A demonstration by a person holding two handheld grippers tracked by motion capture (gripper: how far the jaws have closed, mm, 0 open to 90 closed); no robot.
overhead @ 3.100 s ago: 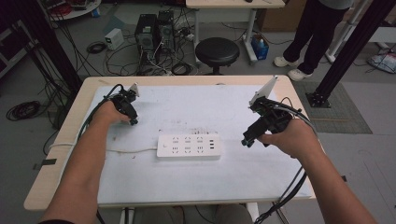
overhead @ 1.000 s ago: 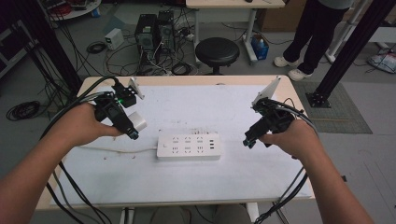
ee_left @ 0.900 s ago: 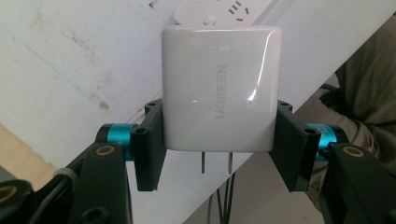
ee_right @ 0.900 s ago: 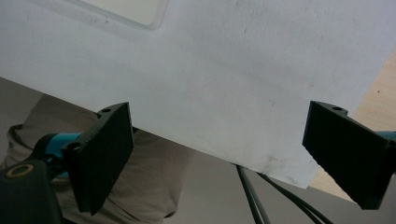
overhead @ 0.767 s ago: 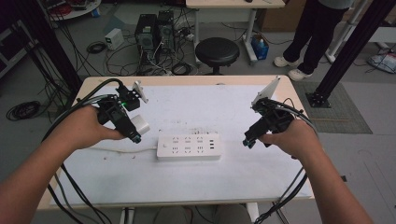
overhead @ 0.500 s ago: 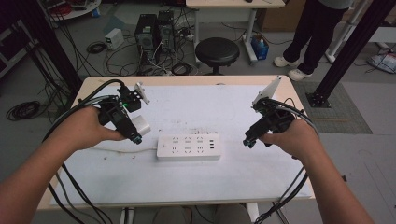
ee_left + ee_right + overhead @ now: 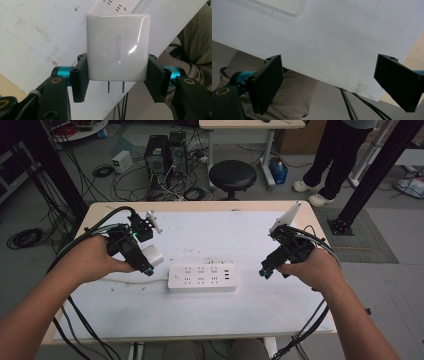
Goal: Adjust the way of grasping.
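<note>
A white power strip (image 7: 201, 277) lies in the middle of the white table (image 7: 210, 315). My left gripper (image 7: 146, 262) hovers just left of the strip, shut on a white UGREEN charger (image 7: 117, 47), also seen as a white block (image 7: 152, 255) in the high view. The charger's two prongs (image 7: 115, 87) point back toward the gripper camera, and a corner of the power strip (image 7: 117, 5) shows beyond it. To the right of the strip, my right gripper (image 7: 265, 270) is held open above the table with nothing between its black jaws (image 7: 332, 80).
The strip's white cord (image 7: 135, 281) runs left along the table under my left hand. Black gripper cables (image 7: 82, 320) hang over the near edge. Beyond the far edge stand a black stool (image 7: 232, 175), computer towers (image 7: 165, 152) and a person's legs (image 7: 335, 155).
Since 3.1 s ago my left gripper has picked up the white charger and carried it right toward the power strip's left end. The right gripper has stayed put.
</note>
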